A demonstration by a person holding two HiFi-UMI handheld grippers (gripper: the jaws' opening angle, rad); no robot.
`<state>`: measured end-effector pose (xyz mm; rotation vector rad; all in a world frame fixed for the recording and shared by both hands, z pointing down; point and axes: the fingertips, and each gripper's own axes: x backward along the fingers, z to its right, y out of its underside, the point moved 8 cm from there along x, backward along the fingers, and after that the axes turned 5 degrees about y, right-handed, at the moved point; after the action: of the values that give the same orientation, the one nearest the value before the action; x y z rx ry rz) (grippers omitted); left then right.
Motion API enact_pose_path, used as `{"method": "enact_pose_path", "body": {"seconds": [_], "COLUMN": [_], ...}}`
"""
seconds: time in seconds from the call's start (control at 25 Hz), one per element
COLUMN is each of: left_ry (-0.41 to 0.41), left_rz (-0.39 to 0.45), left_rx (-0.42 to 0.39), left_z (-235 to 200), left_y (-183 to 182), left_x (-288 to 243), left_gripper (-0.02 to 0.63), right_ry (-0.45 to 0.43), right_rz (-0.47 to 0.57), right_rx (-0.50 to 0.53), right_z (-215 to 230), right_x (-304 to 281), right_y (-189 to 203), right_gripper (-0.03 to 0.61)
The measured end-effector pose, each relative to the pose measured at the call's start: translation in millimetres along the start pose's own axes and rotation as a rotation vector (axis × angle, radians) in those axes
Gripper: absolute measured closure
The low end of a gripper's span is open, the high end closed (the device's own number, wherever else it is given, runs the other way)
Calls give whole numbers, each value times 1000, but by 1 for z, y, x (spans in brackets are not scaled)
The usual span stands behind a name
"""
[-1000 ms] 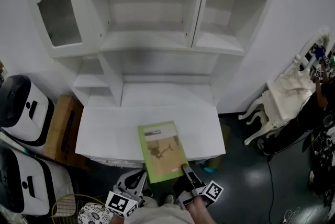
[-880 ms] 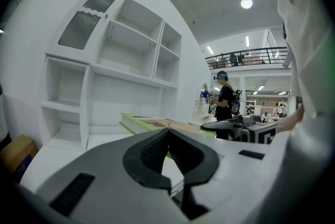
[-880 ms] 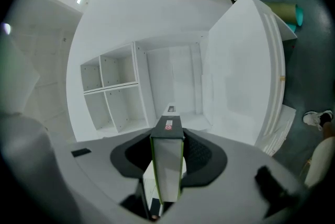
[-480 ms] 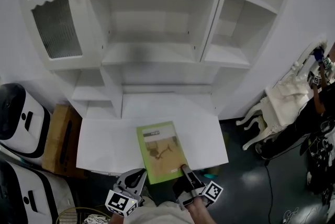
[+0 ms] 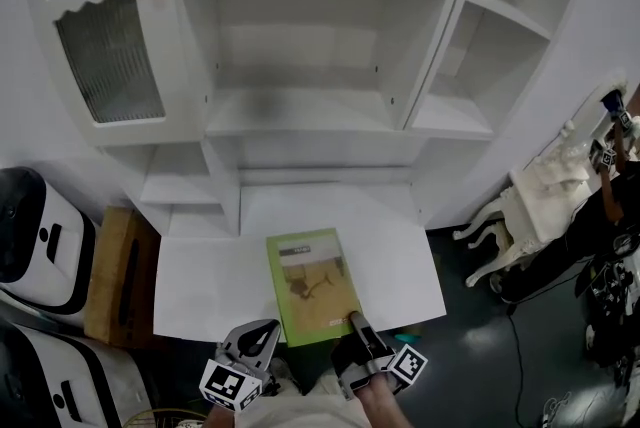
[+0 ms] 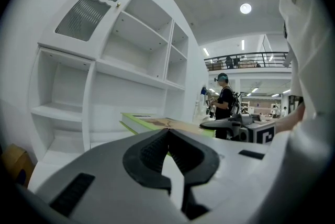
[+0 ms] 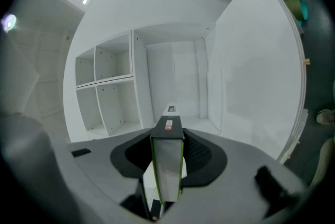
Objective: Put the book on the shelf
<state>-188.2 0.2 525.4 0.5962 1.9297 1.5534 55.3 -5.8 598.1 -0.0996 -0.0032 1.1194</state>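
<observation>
A green book (image 5: 312,284) with a tan cover picture lies flat over the front of the white desk (image 5: 200,276). My right gripper (image 5: 358,324) is shut on its near right corner. In the right gripper view the book's edge (image 7: 167,165) stands between the two pads and runs away toward the cabinet. My left gripper (image 5: 265,336) hangs just left of the book's near edge, shut with nothing in it. From the left gripper view, its tips (image 6: 167,134) meet, with the book (image 6: 152,122) beyond them. The open white shelf (image 5: 300,111) is above the desk.
A cabinet door with ribbed glass (image 5: 100,36) is at the upper left. Side shelves (image 5: 480,66) run at the right. White machines (image 5: 30,246) and a cardboard box (image 5: 110,276) stand left of the desk. A white chair (image 5: 530,206) and a person (image 5: 610,206) are at the right.
The head view has tipped up and drawn nearer, so the shelves look larger. The book stays in the right gripper in much the same place; the left gripper has hardly moved.
</observation>
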Motion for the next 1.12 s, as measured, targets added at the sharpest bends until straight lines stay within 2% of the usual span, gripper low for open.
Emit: {"method": "enact_pose_path", "body": {"seconds": [0.24, 0.72, 1.12], "left_ry": [-17, -65, -74], "left_rz": [-2, 12, 3], "left_rx": [11, 0, -6], "left_z": [-7, 5, 3], "left_y": [-3, -17, -19], "left_x": [-15, -51, -63], "left_gripper": [604, 604, 604], "right_ry": [12, 17, 17], "right_rz": [-16, -36, -52], "right_rx": [2, 12, 14], "right_z": [-7, -39, -84], "right_x": [-18, -24, -34], "right_y": [-14, -59, -69], "right_gripper": [434, 434, 434]}}
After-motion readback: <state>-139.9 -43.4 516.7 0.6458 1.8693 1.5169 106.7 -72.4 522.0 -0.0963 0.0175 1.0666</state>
